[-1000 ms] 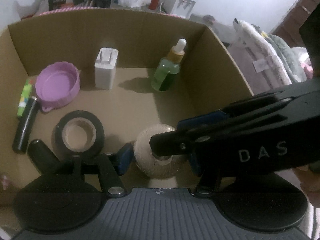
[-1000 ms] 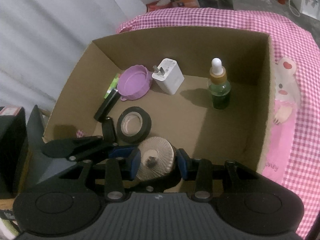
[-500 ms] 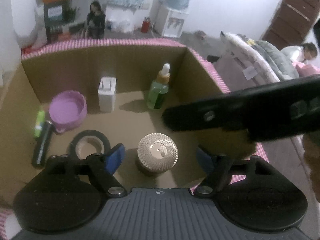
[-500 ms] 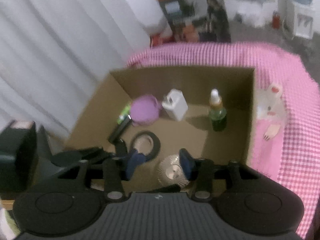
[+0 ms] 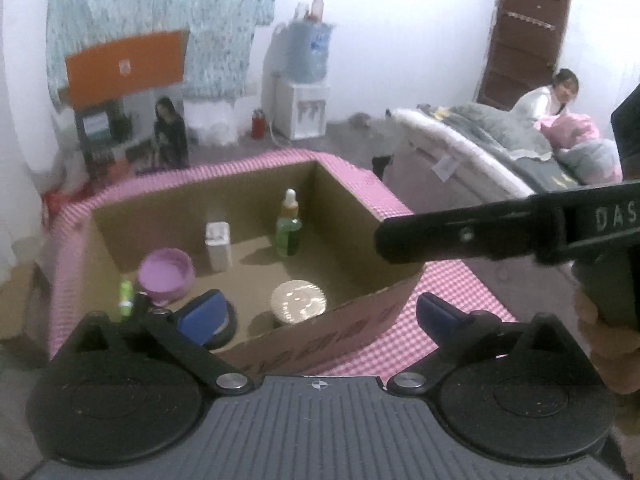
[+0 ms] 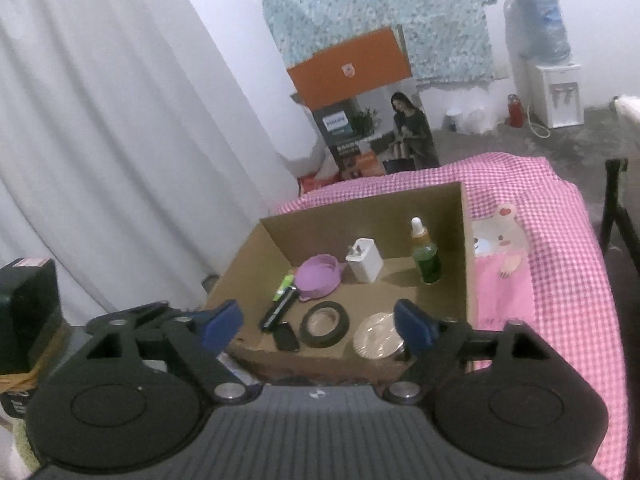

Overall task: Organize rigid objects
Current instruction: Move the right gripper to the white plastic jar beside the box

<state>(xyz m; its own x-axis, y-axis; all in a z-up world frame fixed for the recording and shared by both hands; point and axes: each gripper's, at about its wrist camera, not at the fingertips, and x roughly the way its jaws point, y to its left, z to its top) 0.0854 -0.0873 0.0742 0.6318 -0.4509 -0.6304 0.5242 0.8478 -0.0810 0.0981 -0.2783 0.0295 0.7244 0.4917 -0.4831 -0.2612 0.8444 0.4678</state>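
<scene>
An open cardboard box (image 5: 256,200) stands on a pink checked cloth. On its floor, near the front wall, stands a gold-lidded jar (image 5: 298,306), with nothing touching it. Behind it are a purple lid (image 5: 166,276), a white charger (image 5: 218,242) and a green dropper bottle (image 5: 289,232). My left gripper (image 5: 320,314) hovers above the front wall, its jaws opening with nothing between them. One finger of the right gripper crosses at the right (image 5: 480,236). In the right wrist view my right gripper (image 6: 318,324) is opening too and holds nothing above the box (image 6: 360,216), the jar (image 6: 378,340) and a black tape roll (image 6: 325,324).
A black pen (image 6: 280,308), a green marker (image 6: 285,284) and a small black piece (image 6: 286,336) lie at the box's left side. A white curtain (image 6: 120,160) hangs on the left, with a dark case (image 6: 24,312) below it. A bed with a person (image 5: 552,100) is at the right.
Both grippers have pulled back and up out of the box and their jaws have spread wide. The gold-lidded jar was let go and stays standing on the box floor.
</scene>
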